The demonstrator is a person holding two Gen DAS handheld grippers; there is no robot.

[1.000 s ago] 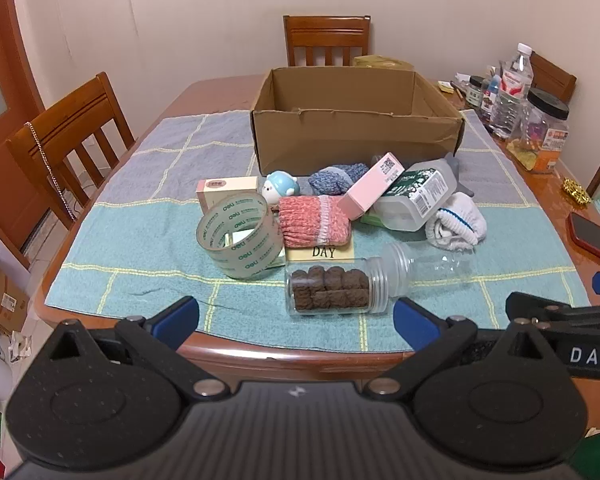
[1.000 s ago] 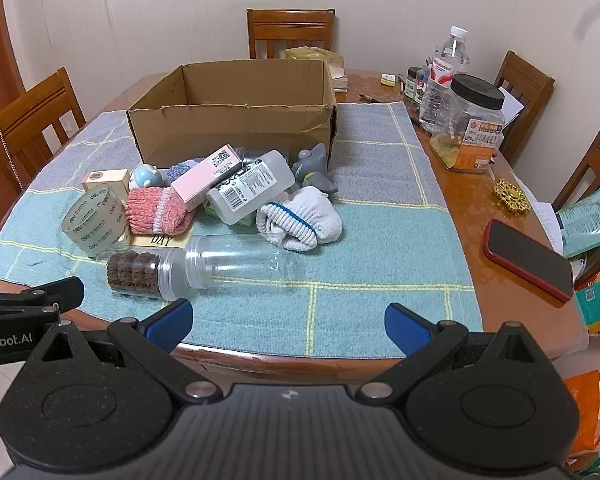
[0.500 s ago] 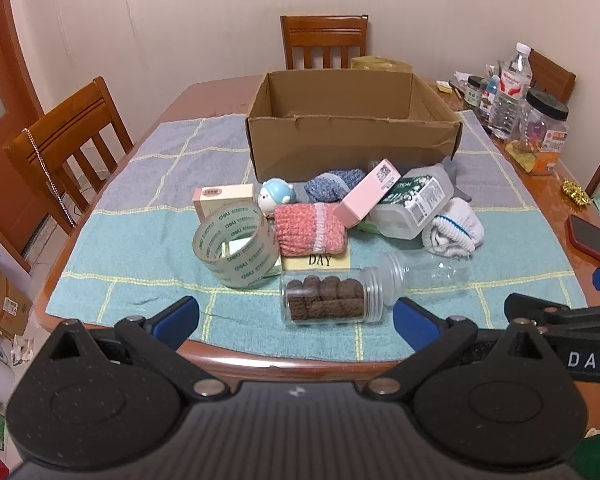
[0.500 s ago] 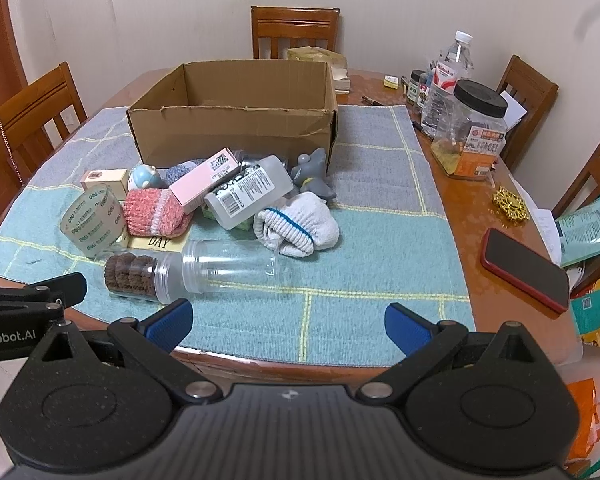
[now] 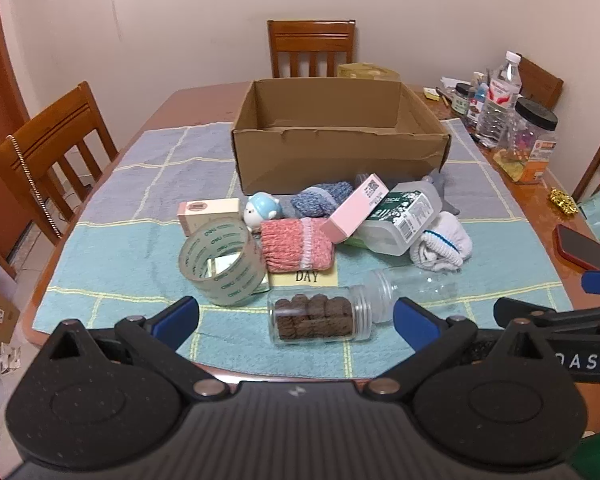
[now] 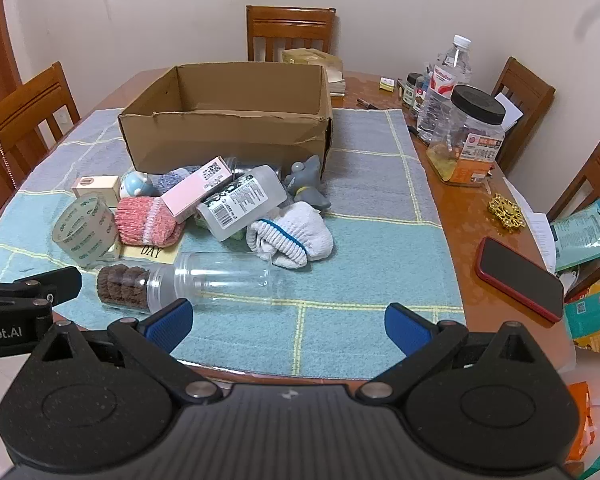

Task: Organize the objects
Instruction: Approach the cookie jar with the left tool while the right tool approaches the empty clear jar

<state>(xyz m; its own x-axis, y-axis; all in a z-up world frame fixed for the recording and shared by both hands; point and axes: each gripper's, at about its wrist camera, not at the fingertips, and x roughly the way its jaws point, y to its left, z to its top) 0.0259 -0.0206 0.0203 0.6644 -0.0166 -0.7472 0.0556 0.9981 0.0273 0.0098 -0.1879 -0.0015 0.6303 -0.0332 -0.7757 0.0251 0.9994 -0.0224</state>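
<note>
Over table edge, both grippers closer than before: left gripper (image 5: 296, 316) wide, right gripper (image 6: 288, 322) wide; box (image 5: 340, 136) at 12 o'clock holds nothing visible.

The open brown cardboard box (image 5: 340, 136) hides its floor behind the front wall. A yellow card (image 5: 306, 277) shows only "DAY" from under the pink knitted sock (image 5: 296, 245). The red-cased phone (image 5: 586, 249) is cut by the right edge. Small jars (image 6: 414, 90), possibly condiments, have unreadable labels.

Brown cardboard box (image 5: 340, 148), blue and grey checked cloth (image 5: 120, 248), pink knitted sock (image 5: 296, 244), white sock with blue stripe (image 6: 292, 234), red phone (image 6: 518, 278)
</note>
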